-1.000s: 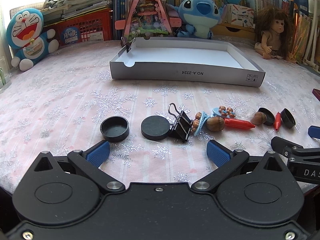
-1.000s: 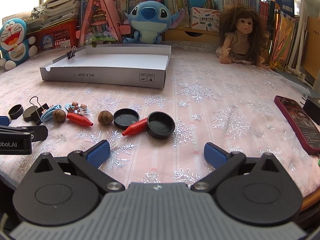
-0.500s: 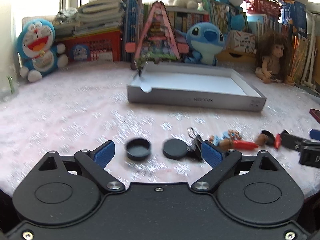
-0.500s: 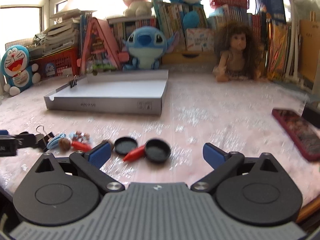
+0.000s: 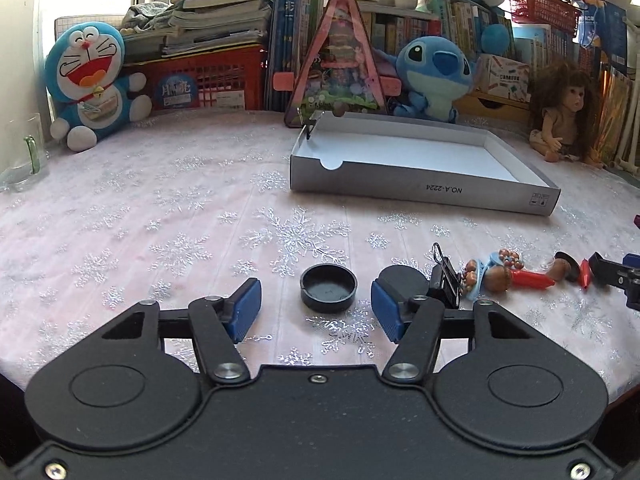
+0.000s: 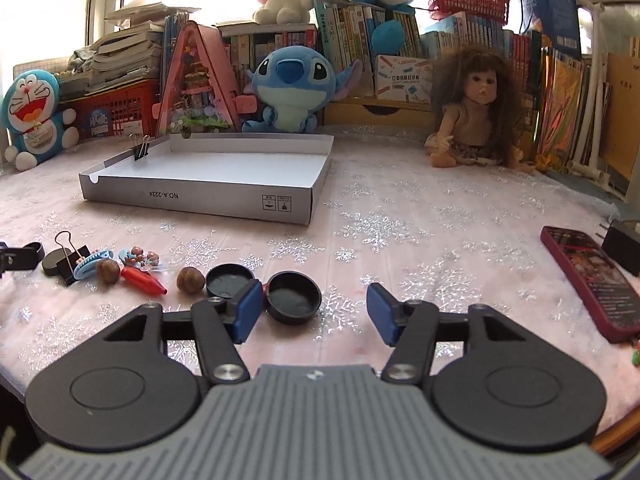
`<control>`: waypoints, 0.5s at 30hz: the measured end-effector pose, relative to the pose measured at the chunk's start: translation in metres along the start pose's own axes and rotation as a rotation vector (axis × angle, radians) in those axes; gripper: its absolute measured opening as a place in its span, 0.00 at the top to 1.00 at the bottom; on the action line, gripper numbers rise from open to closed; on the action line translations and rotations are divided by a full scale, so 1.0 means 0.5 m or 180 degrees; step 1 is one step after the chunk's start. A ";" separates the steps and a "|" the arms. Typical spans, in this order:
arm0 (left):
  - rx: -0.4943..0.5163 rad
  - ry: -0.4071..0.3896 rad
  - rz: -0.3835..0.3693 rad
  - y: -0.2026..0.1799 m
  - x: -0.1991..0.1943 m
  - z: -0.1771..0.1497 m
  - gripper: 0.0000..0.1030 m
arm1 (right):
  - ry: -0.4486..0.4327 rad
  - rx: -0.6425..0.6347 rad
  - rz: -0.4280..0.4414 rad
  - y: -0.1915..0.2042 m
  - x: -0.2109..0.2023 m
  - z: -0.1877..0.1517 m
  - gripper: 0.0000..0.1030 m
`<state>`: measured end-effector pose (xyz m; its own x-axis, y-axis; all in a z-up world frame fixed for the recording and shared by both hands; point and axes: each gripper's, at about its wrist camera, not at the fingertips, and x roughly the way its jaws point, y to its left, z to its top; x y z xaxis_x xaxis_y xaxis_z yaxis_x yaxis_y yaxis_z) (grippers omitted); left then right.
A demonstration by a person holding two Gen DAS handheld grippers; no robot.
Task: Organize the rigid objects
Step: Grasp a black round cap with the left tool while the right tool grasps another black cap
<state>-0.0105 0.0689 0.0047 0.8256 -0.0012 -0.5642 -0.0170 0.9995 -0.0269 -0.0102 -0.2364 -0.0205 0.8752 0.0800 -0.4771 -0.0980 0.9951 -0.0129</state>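
A: Left gripper: blue pads closing, nothing pinched yet. The round black plastic cap lying open side up sits just ahead of the tips, roughly centred, clear of both pads.

B: Right gripper?

A: Also closing, also empty. A second shallow black round cap lies by its left pad, off-centre. A third black cap is just behind that pad.

B: So neither is grasping. Target?

A: The shallow grey cardboard box lid with white inside, well beyond the clutter, bare apart from a small black binder clip on its far rim.

B: Advice for the grab?

A: Left: push forward so the pads straddle the cap wall before they finish closing, else they'll meet in air. Right: shift left to centre, or the left pad nudges the cap away. Low rims, so keep tips close to the pink snowflake tablecloth.

B: Neighbours?

A: The flat black disc sits close to the left gripper's right pad. Watch it.
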 end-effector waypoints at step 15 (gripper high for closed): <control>0.0108 -0.0111 -0.0055 -0.022 0.008 0.020 0.71 | 0.0062 0.0080 0.0083 -0.003 0.013 0.018 0.64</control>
<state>-0.0013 0.0584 0.0108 0.8448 -0.0180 -0.5348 0.0161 0.9998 -0.0082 -0.0004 -0.2369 -0.0157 0.8631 0.1051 -0.4941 -0.1085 0.9939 0.0218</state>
